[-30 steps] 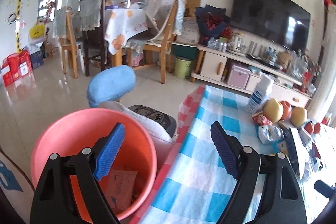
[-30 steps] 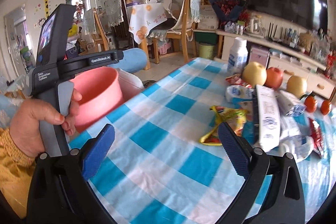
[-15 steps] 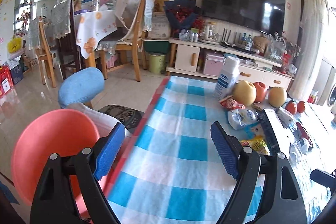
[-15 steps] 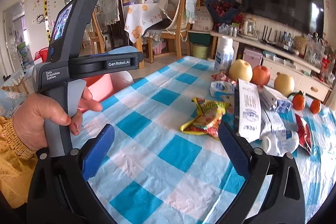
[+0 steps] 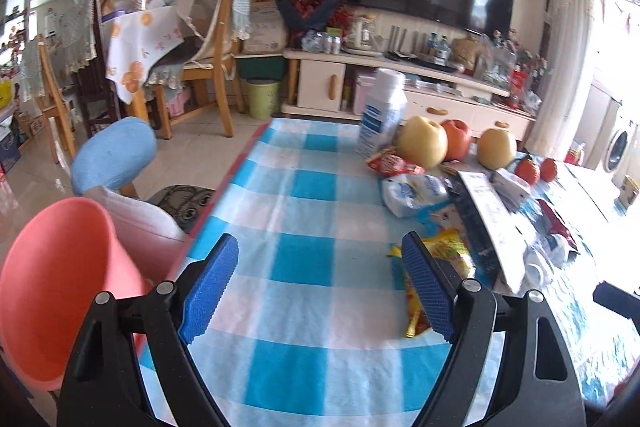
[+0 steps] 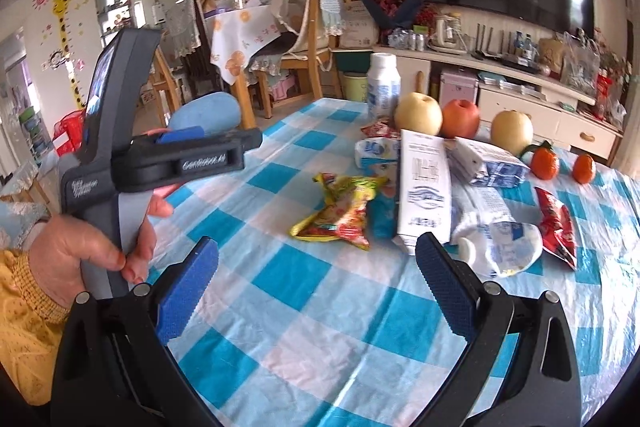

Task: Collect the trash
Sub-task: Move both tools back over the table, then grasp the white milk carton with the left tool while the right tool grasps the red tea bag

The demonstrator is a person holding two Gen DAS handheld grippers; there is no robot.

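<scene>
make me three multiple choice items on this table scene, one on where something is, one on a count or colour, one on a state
1. Where is the pink bin?
A. on the table
B. off the table's left edge
C. behind the fruit

2. How many tangerines are on the table?
A. two
B. four
C. none

3. What state is the left gripper in?
A. shut on the yellow wrapper
B. shut and empty
C. open and empty

Answers:
1 B, the bin sits lower than the cloth, past the table's left edge in the left wrist view.
2 A, two small orange fruits lie side by side at the far right in the right wrist view.
3 C, its blue pads stand wide apart with only cloth between them; the yellow wrapper lies on the table.
</scene>
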